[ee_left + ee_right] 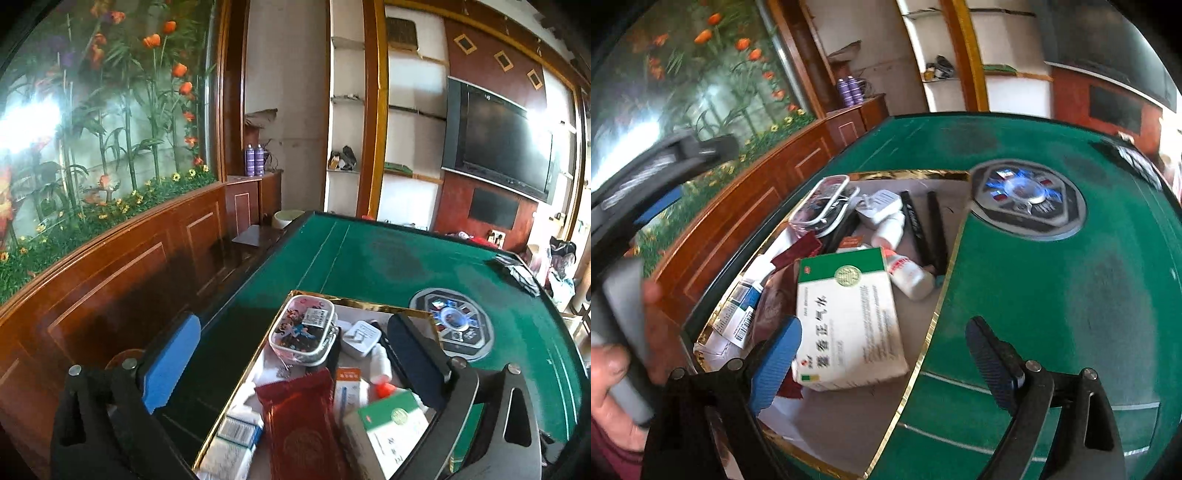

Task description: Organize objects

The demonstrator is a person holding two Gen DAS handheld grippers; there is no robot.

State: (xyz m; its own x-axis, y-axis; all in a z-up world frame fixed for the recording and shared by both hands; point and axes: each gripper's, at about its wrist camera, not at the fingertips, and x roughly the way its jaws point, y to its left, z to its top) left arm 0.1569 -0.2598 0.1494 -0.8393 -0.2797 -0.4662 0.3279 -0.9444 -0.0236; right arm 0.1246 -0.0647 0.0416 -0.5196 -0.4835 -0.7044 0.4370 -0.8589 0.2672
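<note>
Two grippers, both spread wide, holding nothing. Right gripper (882, 363) low in frame, green-and-white medicine box (849, 317) between its jaws, nearer left blue pad, lying in gold-rimmed tray (931, 325). Left gripper (291, 365) straddles same tray (362, 303); red packet (299, 421) at frame bottom, cartoon pouch (303, 328) beyond. Green table (369, 254) behind.

Wood-panelled wall (122, 266), floral mural (103, 110), wall-mounted television (502, 144).

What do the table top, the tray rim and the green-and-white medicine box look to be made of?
Table top: green felt-like cloth, matte and slightly mottled.
Tray rim: probably gold foil-faced card, shiny and mirror-like.
Medicine box: printed paperboard by its look, with creased, softened corners.
</note>
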